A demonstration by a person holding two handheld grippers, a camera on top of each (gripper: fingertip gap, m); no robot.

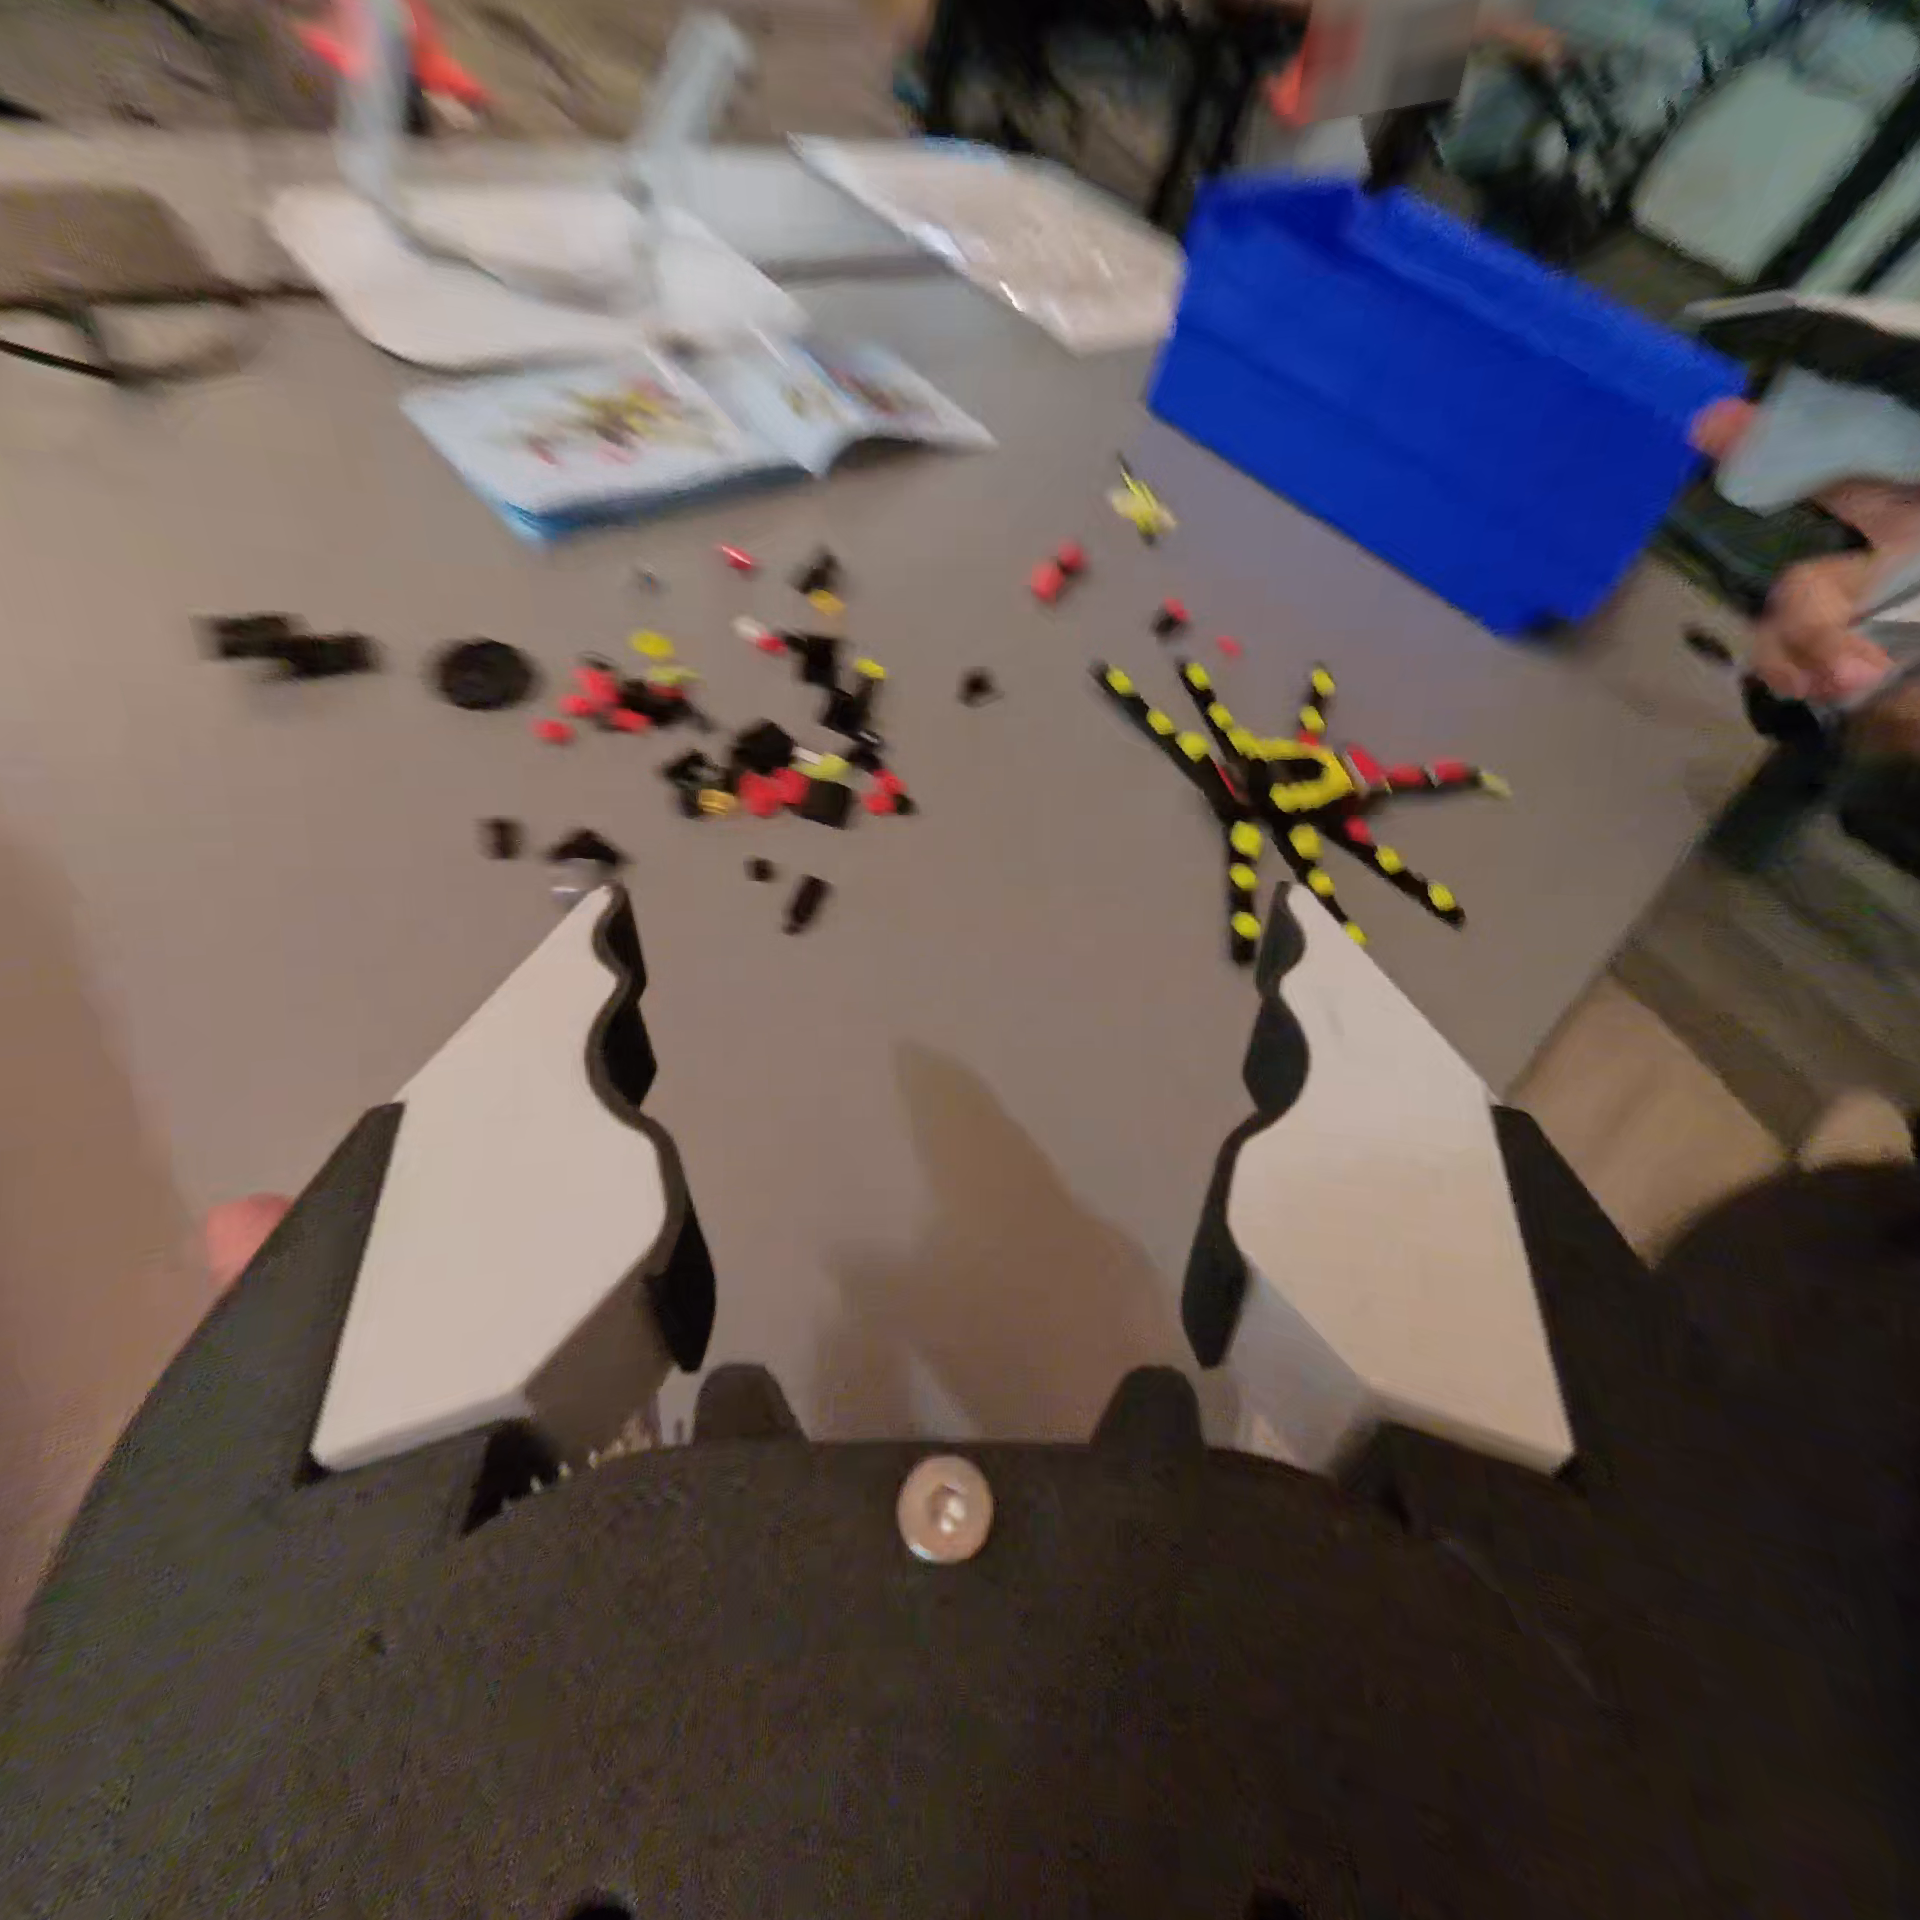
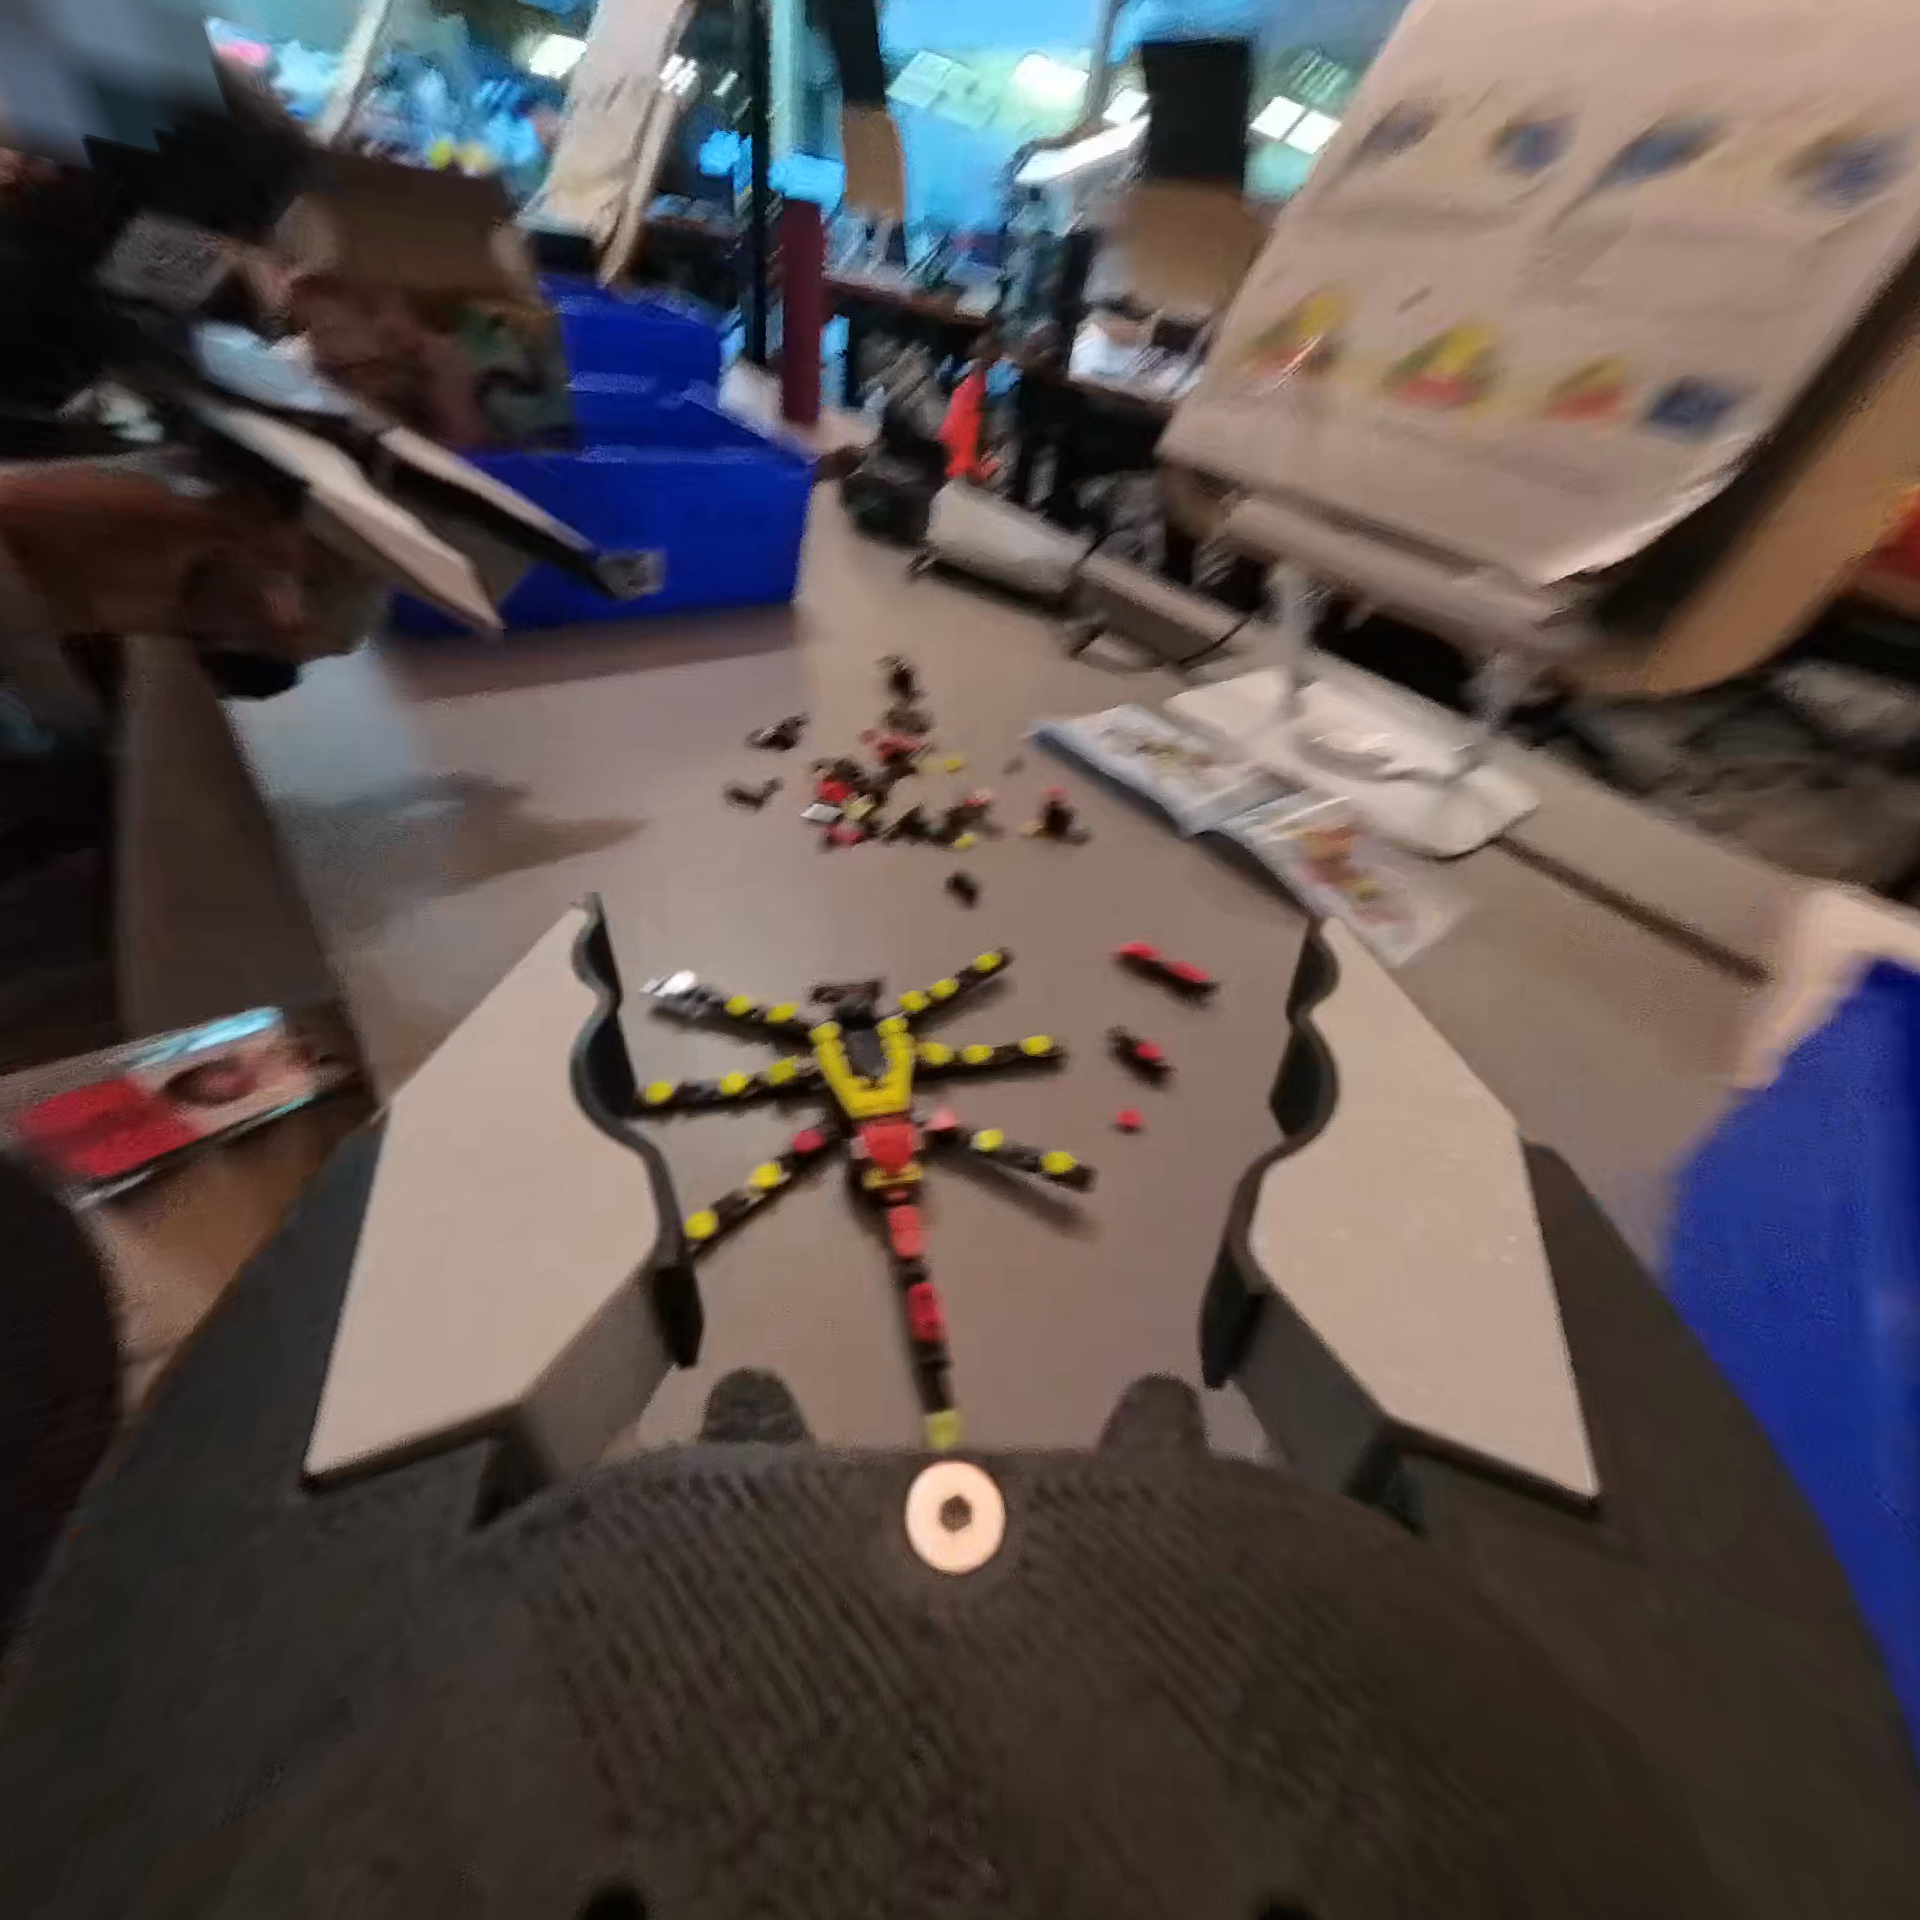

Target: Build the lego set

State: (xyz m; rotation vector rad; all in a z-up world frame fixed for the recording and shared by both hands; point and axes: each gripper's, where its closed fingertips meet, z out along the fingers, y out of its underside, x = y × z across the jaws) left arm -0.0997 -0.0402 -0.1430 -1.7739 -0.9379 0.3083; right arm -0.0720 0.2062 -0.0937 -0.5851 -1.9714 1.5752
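Spider-shaped lego model [image 2: 883,1112], loose bricks [image 2: 894,800] beyond, blue bin [image 1: 1434,395]

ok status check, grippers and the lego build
Left gripper open, empty. Right gripper open, above the spider-like model. Loose pieces scattered on table. Nothing blocking.

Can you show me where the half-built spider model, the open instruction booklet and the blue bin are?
spider model [image 2: 868,1070]: right wrist view, on its yellow body.
instruction booklet [image 1: 623,436]: left wrist view, on the left open page.
blue bin [image 1: 1423,405]: left wrist view, on its near side wall.
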